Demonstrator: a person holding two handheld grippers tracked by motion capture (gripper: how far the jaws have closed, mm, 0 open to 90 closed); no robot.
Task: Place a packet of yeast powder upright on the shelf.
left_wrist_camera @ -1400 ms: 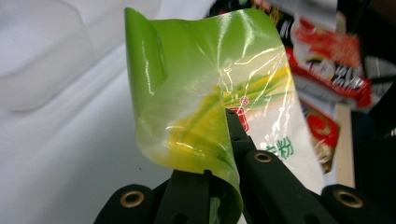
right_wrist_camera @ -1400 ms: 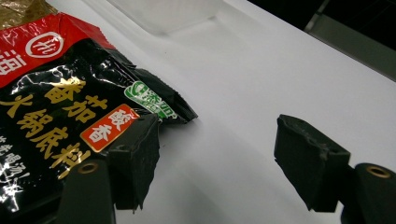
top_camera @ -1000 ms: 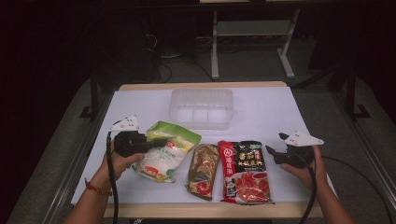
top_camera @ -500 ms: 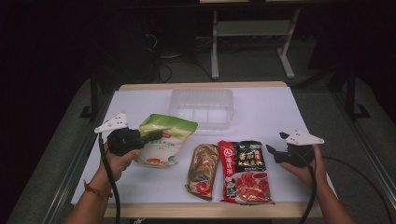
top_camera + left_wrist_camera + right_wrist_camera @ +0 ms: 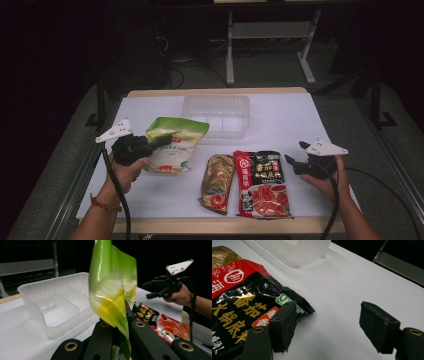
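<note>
While the green pouch hangs lifted off the surface, much of it is cut off:
Left tongs (image 5: 120, 322): pressed together on the green pouch (image 5: 112, 290), whose lower edge is hidden between the jaws.
Right tongs (image 5: 329, 327): spread, empty, beside the red-black packet (image 5: 242, 300).
Gold packet (image 5: 218, 181): lying flat.
Clear tray (image 5: 216, 116): farthest, print unreadable.
</note>
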